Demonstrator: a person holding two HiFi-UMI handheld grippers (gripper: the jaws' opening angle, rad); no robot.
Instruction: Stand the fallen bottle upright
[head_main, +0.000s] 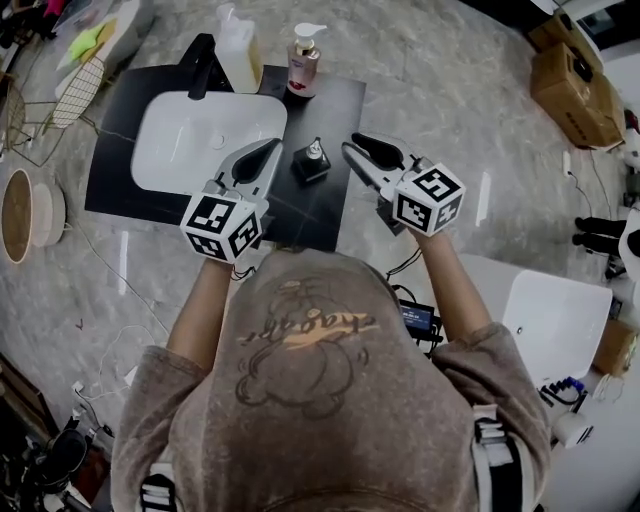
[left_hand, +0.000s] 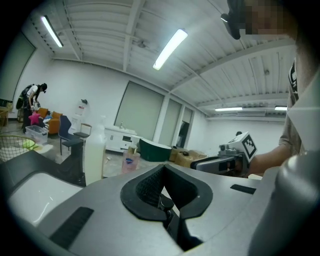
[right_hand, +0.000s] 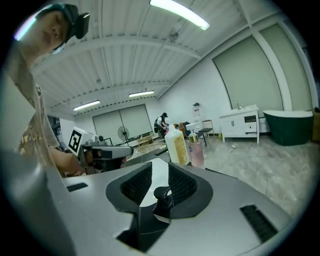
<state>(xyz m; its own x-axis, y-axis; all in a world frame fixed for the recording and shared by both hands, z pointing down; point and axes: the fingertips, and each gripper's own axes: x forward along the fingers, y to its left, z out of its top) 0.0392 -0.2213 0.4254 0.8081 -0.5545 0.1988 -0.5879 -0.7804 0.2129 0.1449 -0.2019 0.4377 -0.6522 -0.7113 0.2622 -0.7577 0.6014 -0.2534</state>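
A squat black pump bottle (head_main: 311, 160) stands upright at frame centre on the glossy bench (head_main: 335, 120). The left hand-held gripper (head_main: 270, 149) is pressed together at the tips. The right hand-held gripper (head_main: 358, 150) is spread, its ribbed pads off the bottle.

Jaws of the right gripper (right_hand: 160, 170) hide the base of the black pump bottle (right_hand: 162, 196); print on the pink bottle (head_main: 303, 62) is unreadable.

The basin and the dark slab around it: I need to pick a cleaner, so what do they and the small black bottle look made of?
The basin looks like glazed ceramic: plain white, smooth, softly glossy. The slab looks like polished dark stone or a stone-look board: black, flat, with faint pale streaks. The small black bottle is probably plastic, though dark glass cannot be ruled out.
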